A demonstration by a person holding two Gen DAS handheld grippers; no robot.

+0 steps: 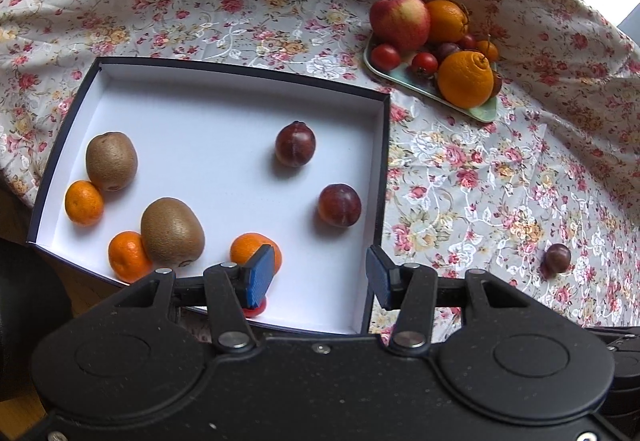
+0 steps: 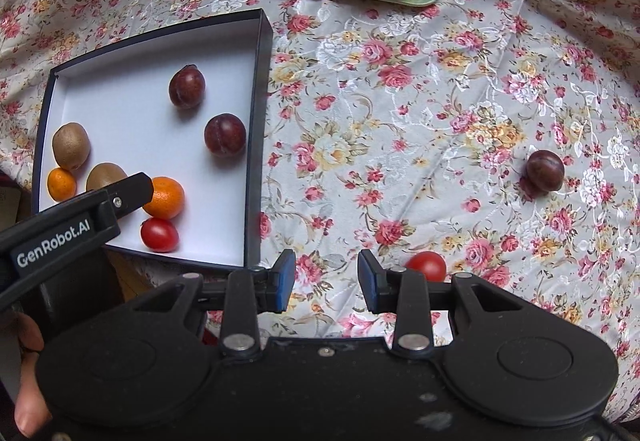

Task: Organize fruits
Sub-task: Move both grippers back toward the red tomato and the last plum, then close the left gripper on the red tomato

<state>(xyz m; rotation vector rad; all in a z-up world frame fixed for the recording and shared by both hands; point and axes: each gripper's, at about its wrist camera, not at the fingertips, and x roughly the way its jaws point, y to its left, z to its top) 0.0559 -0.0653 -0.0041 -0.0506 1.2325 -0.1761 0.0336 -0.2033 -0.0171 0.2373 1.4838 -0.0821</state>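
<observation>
Two plums (image 2: pixel 206 111), two kiwis (image 1: pixel 140 197), three mandarins (image 1: pixel 84 202) and a cherry tomato (image 2: pixel 159 234) lie inside the white box (image 2: pixel 120 89), while both the left gripper (image 1: pixel 320 273) and right gripper (image 2: pixel 327 283) are spread apart, gripping nothing.

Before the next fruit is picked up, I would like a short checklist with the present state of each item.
1. Right gripper empty, jaws apart: ok.
2. Left gripper empty, jaws apart: ok.
3. Loose tomato on the cloth, just right of the right gripper, nothing covering it: ok.
4. Loose plum on the cloth, free on all sides: ok.
5. Box has bare floor left between the plums and the kiwis: ok.
6. Right gripper centred over the tomato: not ok, the tomato sits outside the jaws.
</observation>
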